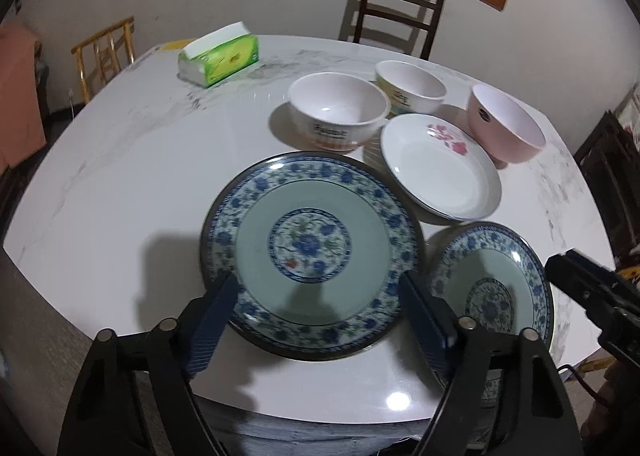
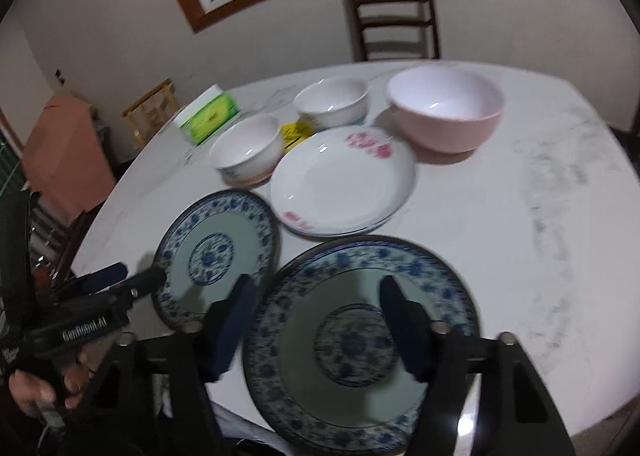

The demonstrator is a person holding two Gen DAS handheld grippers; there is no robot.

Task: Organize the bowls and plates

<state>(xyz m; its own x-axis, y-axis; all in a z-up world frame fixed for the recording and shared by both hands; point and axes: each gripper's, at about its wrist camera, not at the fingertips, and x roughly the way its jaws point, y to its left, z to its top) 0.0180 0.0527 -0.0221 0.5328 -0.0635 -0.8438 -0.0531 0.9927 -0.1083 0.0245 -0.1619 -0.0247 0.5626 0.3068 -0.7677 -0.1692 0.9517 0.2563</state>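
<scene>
Two blue-patterned plates lie at the table's near edge. My left gripper (image 1: 316, 288) is open above the left plate (image 1: 308, 252), which also shows in the right wrist view (image 2: 216, 256). My right gripper (image 2: 316, 292) is open above the right plate (image 2: 360, 340), seen in the left wrist view (image 1: 492, 288) too. Behind them lie a white plate with pink flowers (image 1: 438, 167) (image 2: 340, 179), two white bowls (image 1: 338, 111) (image 1: 410, 85) and a pink bowl (image 1: 506, 123) (image 2: 446, 109). The white bowls also show in the right wrist view (image 2: 248, 149) (image 2: 332, 101).
A green tissue pack (image 1: 220, 55) (image 2: 210, 115) lies at the far left of the white marble table (image 1: 120, 175). A dark chair (image 1: 396, 7) stands behind the table, a yellow chair (image 1: 104, 51) at its left. A yellow paper (image 2: 296, 133) lies between the bowls.
</scene>
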